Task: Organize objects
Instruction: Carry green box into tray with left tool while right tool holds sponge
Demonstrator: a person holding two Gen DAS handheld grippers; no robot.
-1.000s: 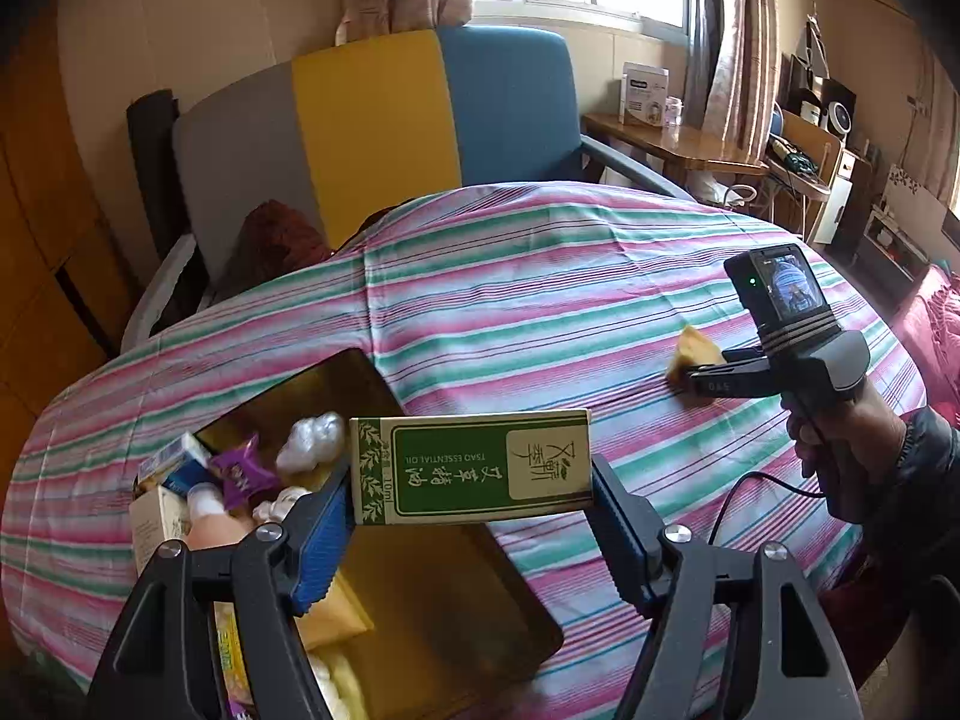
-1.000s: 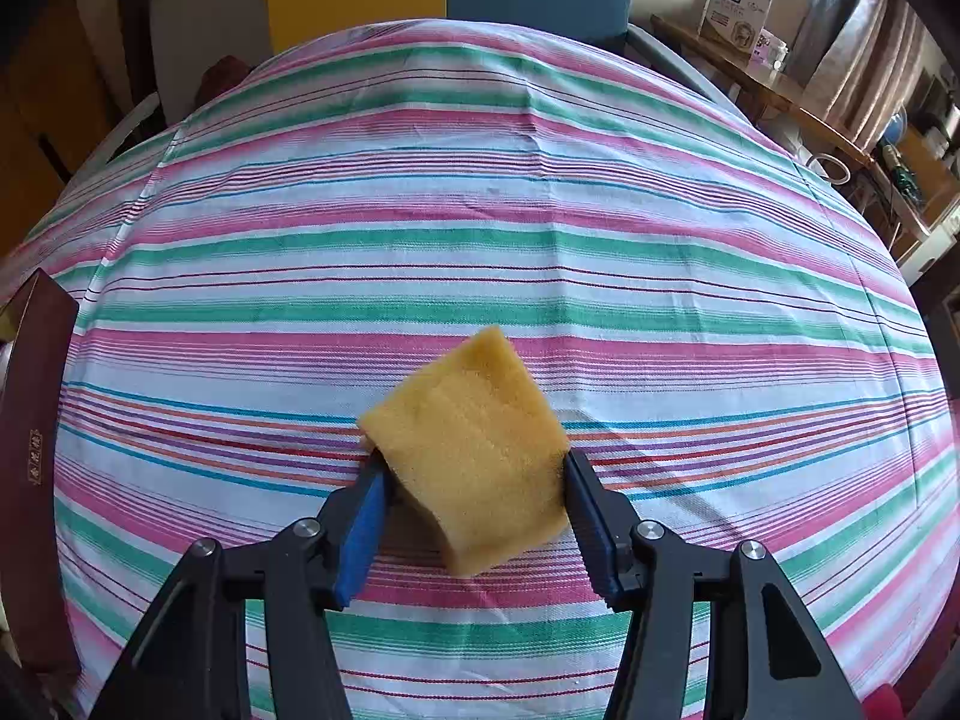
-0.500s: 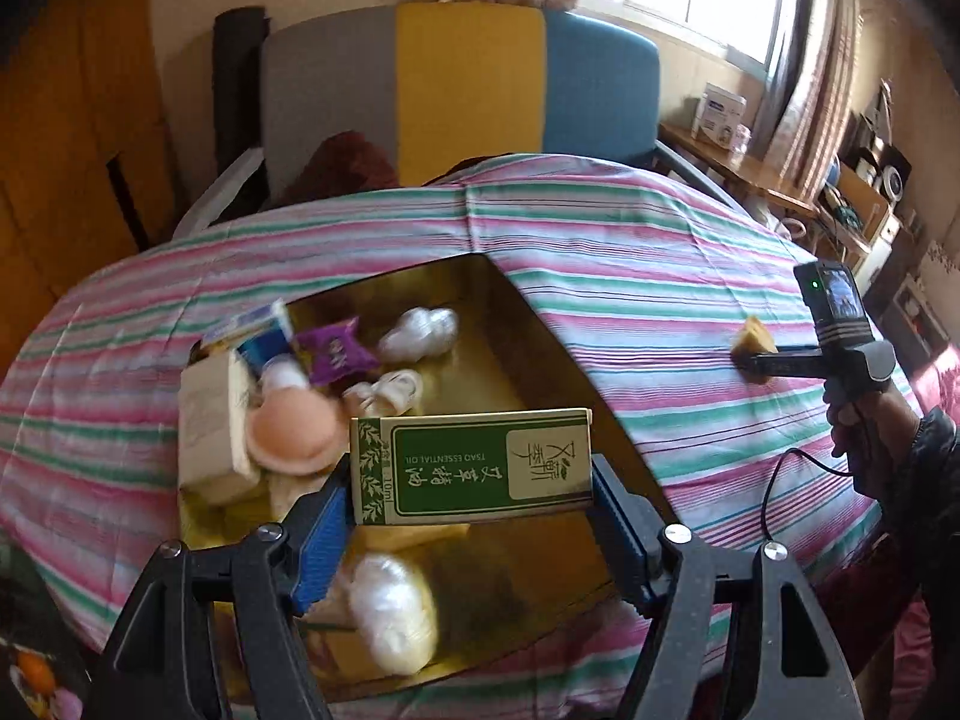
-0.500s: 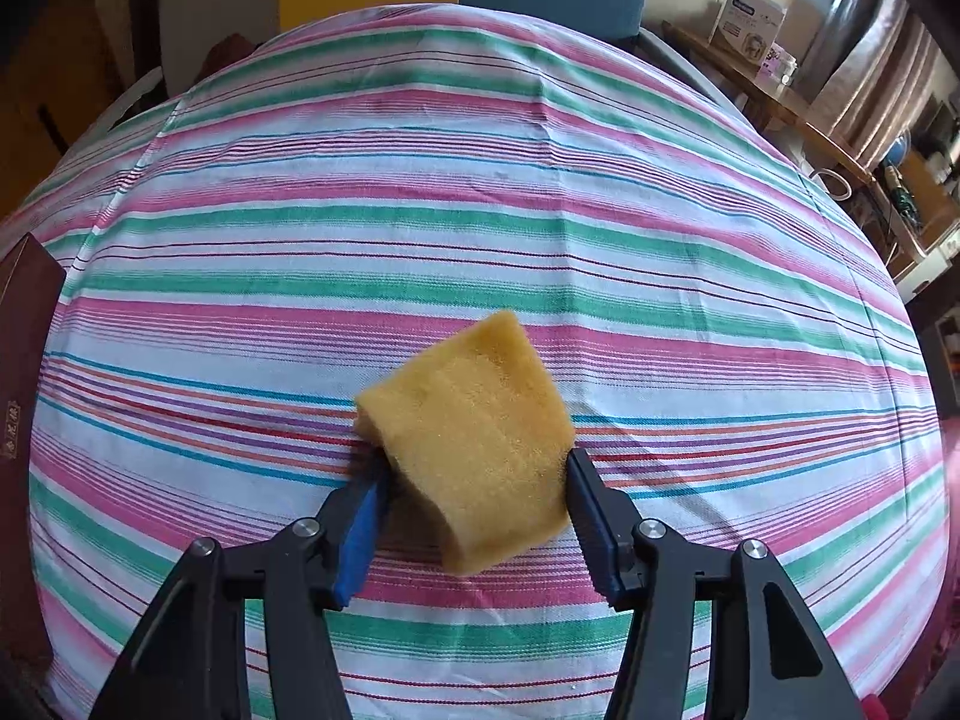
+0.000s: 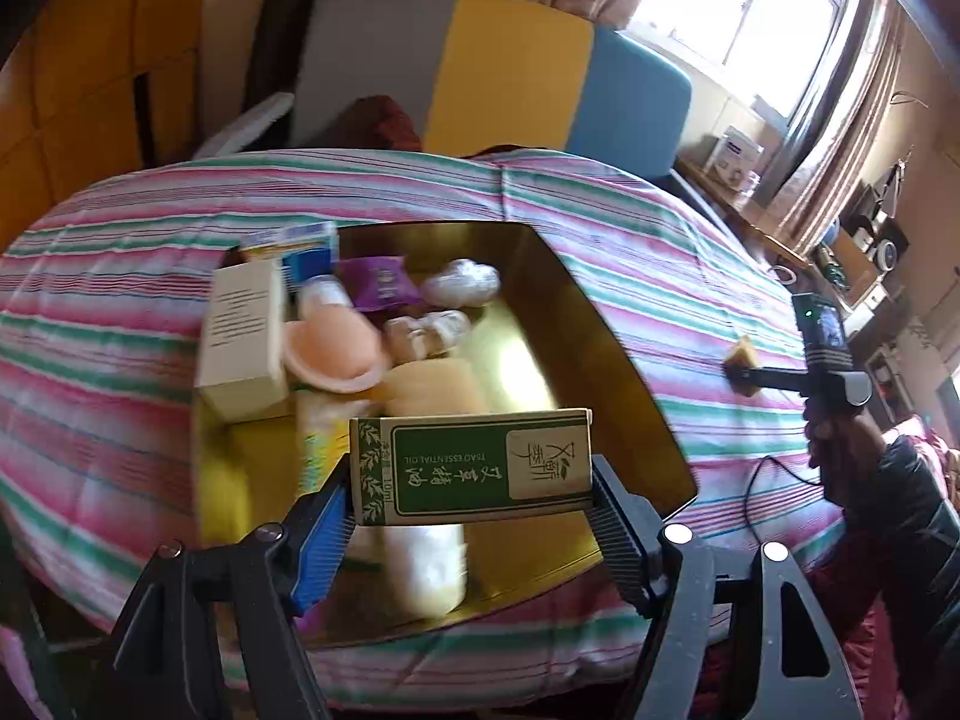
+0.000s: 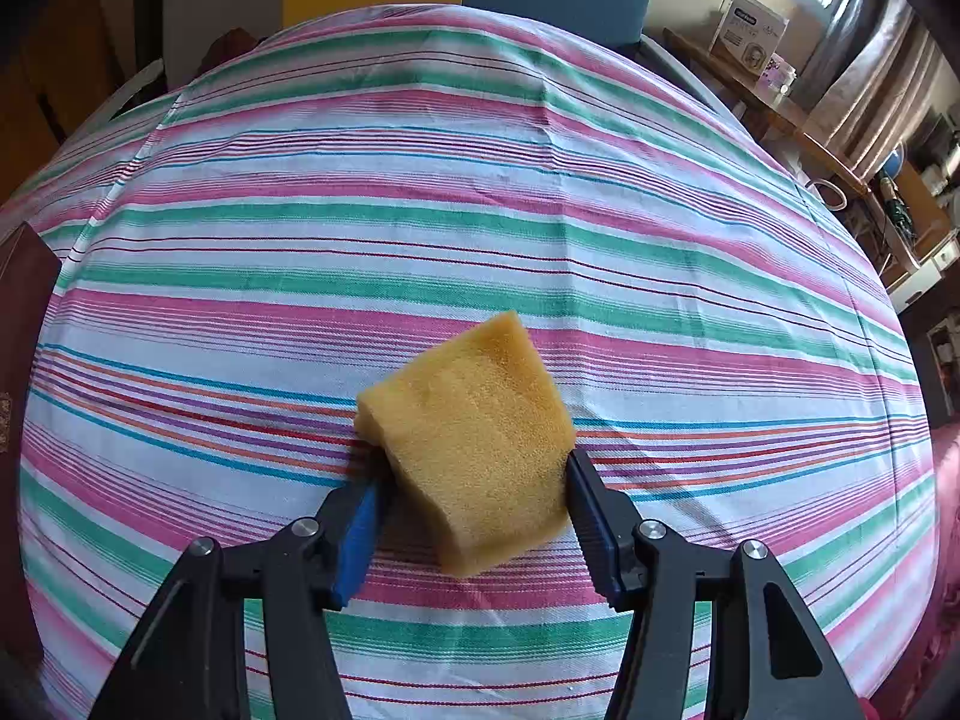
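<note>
My left gripper [image 5: 471, 510] is shut on a green and cream essential-oil box [image 5: 471, 465], held crosswise above the near part of a gold tray [image 5: 576, 312]. The tray holds a cream carton [image 5: 243, 342], a peach round lid [image 5: 333, 354], a purple packet [image 5: 378, 285], white wrapped pieces [image 5: 462, 288] and a pale bottle [image 5: 426, 564]. My right gripper [image 6: 474, 510] is shut on a yellow sponge [image 6: 474, 438] that rests on the striped tablecloth [image 6: 480, 210]. In the left wrist view the right gripper [image 5: 741, 378] with the sponge [image 5: 741, 351] sits to the right of the tray.
A sofa [image 5: 480, 72] in grey, yellow and blue stands behind the round table. A wooden side table with a white box [image 6: 753, 30] is at the back right. The tray's dark outer wall [image 6: 24, 324] shows at the left edge of the right wrist view.
The left gripper has carried the oil box leftward and lower, from beside the tray to above its contents. The right gripper and sponge have stayed in place.
</note>
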